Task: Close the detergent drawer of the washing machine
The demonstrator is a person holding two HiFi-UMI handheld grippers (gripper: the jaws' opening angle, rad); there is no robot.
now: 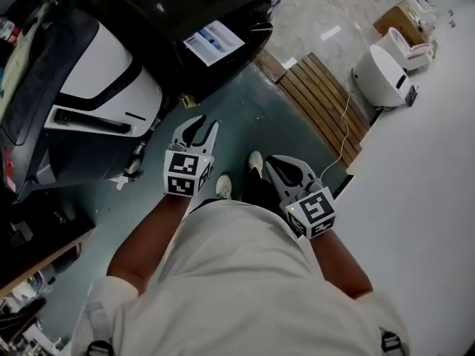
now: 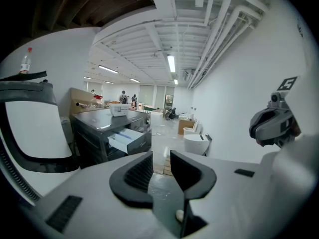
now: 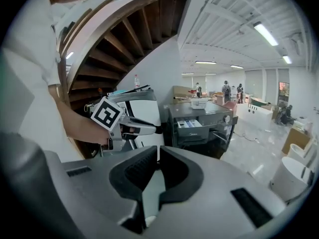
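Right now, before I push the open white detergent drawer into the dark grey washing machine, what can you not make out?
- White detergent drawer: what lies in its compartments is too small in every view.
- Dark grey washing machine: the head view's upper edge cuts off its rear; its panel print is too small.
- White shoes: the person's torso hides part of them in the head view.

Underfoot, a dull green floor, giving way to pale glossy tiles farther off. Standing on it: a dark washing machine, a white-and-black machine just beside, a slatted wooden board, and a white round unit by the white wall. Trailing across the slats, a thin cable. Planted near the board, two pale shoes.
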